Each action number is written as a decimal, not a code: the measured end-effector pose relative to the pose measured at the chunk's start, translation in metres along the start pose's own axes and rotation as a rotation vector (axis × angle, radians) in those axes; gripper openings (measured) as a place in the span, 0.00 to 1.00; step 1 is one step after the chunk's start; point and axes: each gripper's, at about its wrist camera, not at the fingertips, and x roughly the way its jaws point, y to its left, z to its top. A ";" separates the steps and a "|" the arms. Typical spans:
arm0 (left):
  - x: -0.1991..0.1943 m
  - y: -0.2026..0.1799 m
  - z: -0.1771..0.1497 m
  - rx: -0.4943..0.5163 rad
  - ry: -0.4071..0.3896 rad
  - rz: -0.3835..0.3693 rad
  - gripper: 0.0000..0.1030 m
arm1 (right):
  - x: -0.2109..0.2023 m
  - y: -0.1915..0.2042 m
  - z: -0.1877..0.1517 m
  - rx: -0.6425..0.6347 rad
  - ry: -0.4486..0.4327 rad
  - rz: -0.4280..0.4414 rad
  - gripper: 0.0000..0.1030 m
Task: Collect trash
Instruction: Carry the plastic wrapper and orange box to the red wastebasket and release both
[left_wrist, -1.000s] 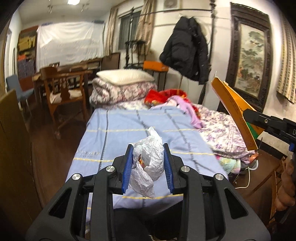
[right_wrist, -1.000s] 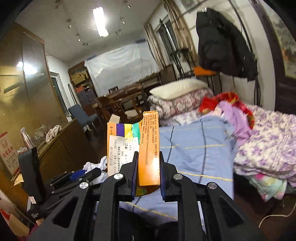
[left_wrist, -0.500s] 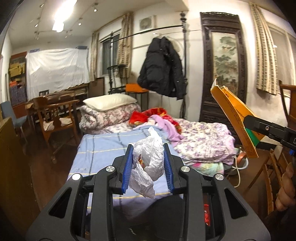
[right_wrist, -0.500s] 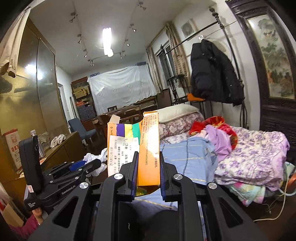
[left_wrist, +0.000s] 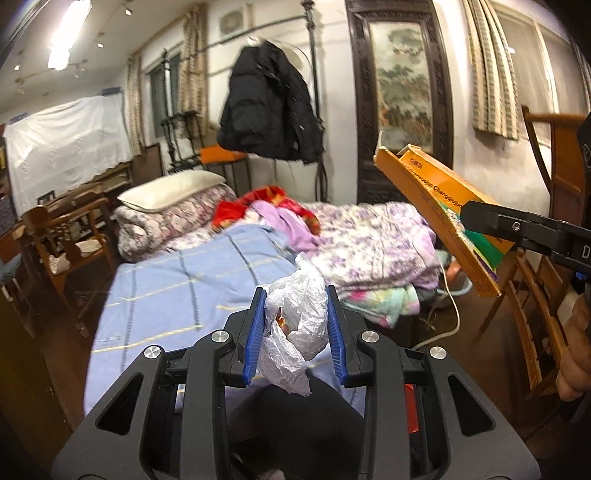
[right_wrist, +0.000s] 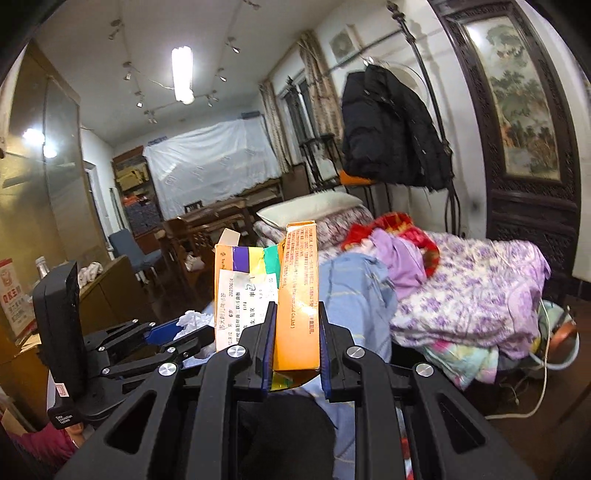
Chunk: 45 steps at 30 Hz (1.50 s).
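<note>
Beyond both loaded tools, bed (left_wrist: 177, 291), jacket (left_wrist: 269, 110).

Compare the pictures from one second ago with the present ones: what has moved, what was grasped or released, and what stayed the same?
Both cameras swung to the right, so the bed slid left in view and the framed painting came further in. Nothing was taken or let go. The left tongs remain shut on the crumpled plastic bag, and the right tongs on the orange carton.
</note>
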 end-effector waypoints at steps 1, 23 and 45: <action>0.009 -0.004 -0.001 0.007 0.015 -0.011 0.31 | 0.003 -0.005 -0.002 0.009 0.011 -0.007 0.19; 0.166 -0.096 -0.034 0.133 0.324 -0.209 0.31 | 0.095 -0.181 -0.134 0.368 0.417 -0.204 0.20; 0.233 -0.178 -0.088 0.253 0.538 -0.370 0.32 | 0.060 -0.234 -0.144 0.509 0.292 -0.295 0.50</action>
